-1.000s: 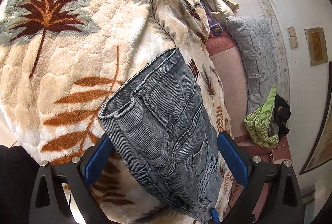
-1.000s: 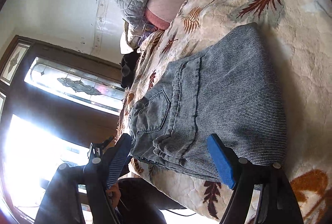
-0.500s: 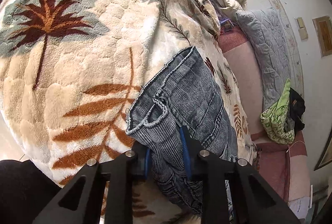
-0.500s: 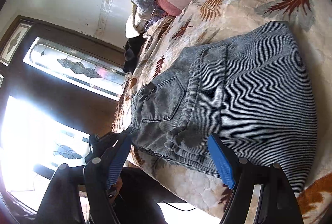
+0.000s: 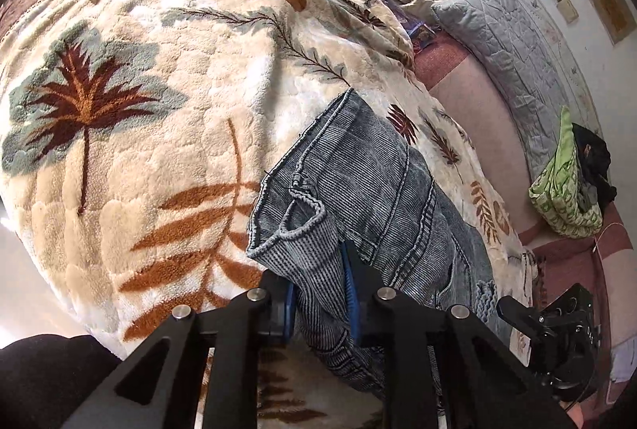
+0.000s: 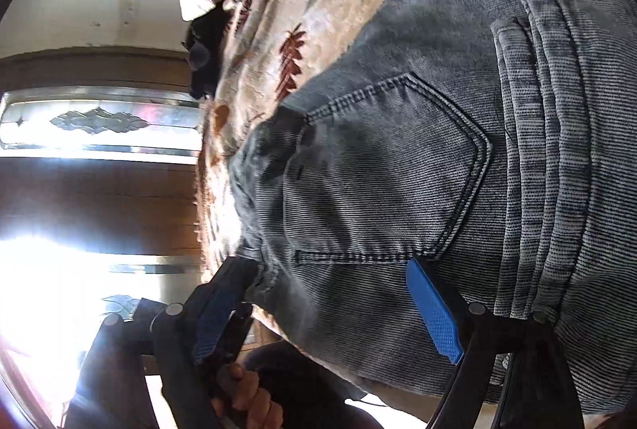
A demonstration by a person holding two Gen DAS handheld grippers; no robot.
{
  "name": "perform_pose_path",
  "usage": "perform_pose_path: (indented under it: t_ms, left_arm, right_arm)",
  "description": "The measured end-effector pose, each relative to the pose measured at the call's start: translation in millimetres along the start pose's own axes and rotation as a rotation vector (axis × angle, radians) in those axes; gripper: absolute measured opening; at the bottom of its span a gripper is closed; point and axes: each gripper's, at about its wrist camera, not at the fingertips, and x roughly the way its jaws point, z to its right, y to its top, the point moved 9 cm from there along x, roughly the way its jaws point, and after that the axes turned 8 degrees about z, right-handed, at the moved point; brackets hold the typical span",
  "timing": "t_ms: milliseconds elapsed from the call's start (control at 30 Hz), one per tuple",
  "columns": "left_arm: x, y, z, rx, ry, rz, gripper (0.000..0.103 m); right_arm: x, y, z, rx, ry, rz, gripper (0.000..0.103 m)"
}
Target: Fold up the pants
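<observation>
**A:** Where did the left claw [image 5: 318,293] stand?

**B:** At the lower middle of its frame, closing, its pads pinching the hem end of the pants [image 5: 370,214]. Their long axis ran up and right across the bed [image 5: 119,158].

**A:** And the right claw [image 6: 330,309]?

**B:** Released and opening, at the waistband by the back pocket [image 6: 382,174], astride the denim without pressing it; judged nearer the waist.

Home bedroom: blanketed bed [image 5: 167,134], pillow [image 5: 505,43].

The pants [image 5: 370,198] lie on the blanket [image 5: 159,110] covering the bed, near its edge (pillow [image 5: 505,43] behind, against the wall).
</observation>
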Motion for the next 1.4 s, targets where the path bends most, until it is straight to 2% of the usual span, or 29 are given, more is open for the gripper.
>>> perform_pose_path:
  t_ms: [333, 500, 567, 633, 733, 800, 900, 1033, 1200, 1333, 1400]
  left_arm:
    - [-2, 2, 5, 0.058, 0.027, 0.019, 0.021]
    - [-3, 2, 6, 0.063, 0.023, 0.020, 0.021]
    - [-3, 2, 6, 0.063, 0.019, 0.020, 0.021]
    - [-3, 2, 5, 0.068, 0.018, 0.020, 0.021]
    - [-4, 1, 6, 0.077, 0.024, 0.026, 0.021]
    - [-5, 2, 8, 0.084, 0.031, 0.035, 0.021]
    - [-8, 2, 14, 0.118, 0.045, 0.056, 0.021]
    - [-15, 5, 29, 0.191, 0.052, 0.096, 0.021]
    - [-27, 7, 65, 0.299, 0.038, 0.138, 0.021]
    - [-42, 6, 115, 0.402, 0.007, 0.176, 0.015]
    - [-49, 0, 148, 0.478, -0.014, 0.197, 0.014]
  right_arm:
    - [14, -9, -7, -0.095, -0.193, -0.063, 0.086]
    - [27, -13, -14, -0.146, -0.246, -0.062, 0.100]
    - [30, -16, -16, -0.176, -0.268, -0.070, 0.103]
    - [24, -16, -20, -0.151, -0.237, -0.061, 0.103]
    - [1, -4, -23, -0.103, -0.148, 0.017, 0.102]
    - [-13, 3, -14, -0.079, -0.141, 0.052, 0.102]
    - [-22, 3, -4, 0.000, -0.059, 0.031, 0.102]
    - [-65, 10, -6, -0.042, 0.038, 0.126, 0.102]
    - [-139, 22, 35, -0.090, -0.044, 0.293, 0.102]
    - [-174, 20, 80, -0.047, -0.066, 0.350, 0.102]
    - [-192, 19, 99, -0.015, -0.040, 0.381, 0.102]
